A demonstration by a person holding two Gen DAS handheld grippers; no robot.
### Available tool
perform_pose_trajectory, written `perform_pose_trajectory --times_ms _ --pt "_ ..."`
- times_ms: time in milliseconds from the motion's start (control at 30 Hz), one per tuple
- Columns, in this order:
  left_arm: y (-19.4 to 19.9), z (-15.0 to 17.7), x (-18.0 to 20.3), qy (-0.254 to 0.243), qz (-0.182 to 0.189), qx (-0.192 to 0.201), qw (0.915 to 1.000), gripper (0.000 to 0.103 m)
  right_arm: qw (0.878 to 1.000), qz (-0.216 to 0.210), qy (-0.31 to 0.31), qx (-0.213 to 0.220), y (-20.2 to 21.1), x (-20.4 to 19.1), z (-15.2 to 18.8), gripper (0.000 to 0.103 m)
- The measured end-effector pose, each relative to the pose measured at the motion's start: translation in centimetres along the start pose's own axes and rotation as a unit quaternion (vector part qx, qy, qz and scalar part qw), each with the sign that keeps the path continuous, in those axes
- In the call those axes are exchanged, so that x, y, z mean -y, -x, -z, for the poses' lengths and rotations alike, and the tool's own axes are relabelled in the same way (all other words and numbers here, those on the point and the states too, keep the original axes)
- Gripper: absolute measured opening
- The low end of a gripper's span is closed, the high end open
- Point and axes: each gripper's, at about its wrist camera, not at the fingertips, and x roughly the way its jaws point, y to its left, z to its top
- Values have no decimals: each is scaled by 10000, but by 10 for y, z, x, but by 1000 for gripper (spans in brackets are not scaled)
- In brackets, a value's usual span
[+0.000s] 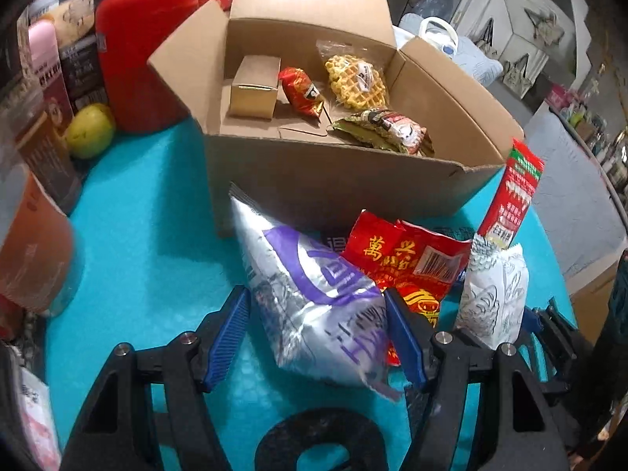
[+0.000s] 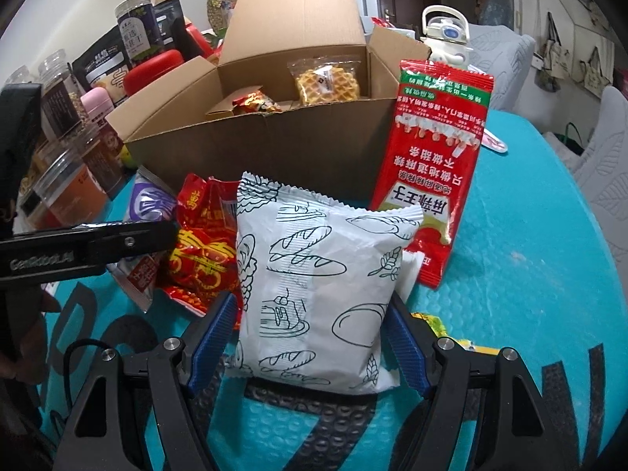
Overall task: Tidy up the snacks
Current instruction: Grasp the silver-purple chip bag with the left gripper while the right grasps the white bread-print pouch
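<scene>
A silver and purple snack bag [image 1: 310, 286] sits tilted between the blue pads of my left gripper [image 1: 318, 306], which is shut on it; its top corner points at the open cardboard box [image 1: 337, 180]. A white bag printed with bread drawings [image 2: 314, 286] fills the gap of my right gripper [image 2: 312, 310], shut on its sides. Between the two bags lies a red packet with yellow characters [image 1: 408, 263]. A tall red sachet [image 2: 435, 165] leans upright on the box front. In the box lie a waffle [image 1: 355, 78], a small red snack [image 1: 300, 90], a green and red packet [image 1: 388, 129] and a small carton [image 1: 255, 86].
Jars and pouches [image 2: 78, 125] crowd the left side, with a red container [image 1: 145, 51] and a yellow-green fruit [image 1: 90, 129]. A white bottle [image 2: 445, 35] stands behind the box. The teal mat [image 1: 149, 235] lies bare left of the box. A yellow wrapper [image 2: 435, 324] peeks out by the right finger.
</scene>
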Motion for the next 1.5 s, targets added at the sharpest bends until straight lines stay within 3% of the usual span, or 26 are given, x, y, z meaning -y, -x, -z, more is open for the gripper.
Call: perform_pose_trajectory --times_ms 167,367,967,1133,1333,1433,1500 --pt "-1 1 -5 54 49 125 9999 68 10000 -29 -54 15 1 3 -1 66" --pt "7 6 -4 -69 54 153 9998 60 9999 -137 -91 36 8 1 3 56" --pt "65 82 12 -598 187 -28 9980 60 9977 -661 65 -166 56 -19 50 56" --pt "68 96 24 -881 27 -84 9961 60 9975 -645 107 -254 66 -20 62 56" --pt "42 105 24 -882 -230 -442 9948 61 9977 -560 122 -366 64 -18 72 56" --pt "40 107 28 -1026 -392 -221 9937 61 9978 -553 169 -336 63 -18 72 58" --pt "38 108 31 -1061 -485 -145 9931 61 9978 -526 163 -380 59 -19 72 64"
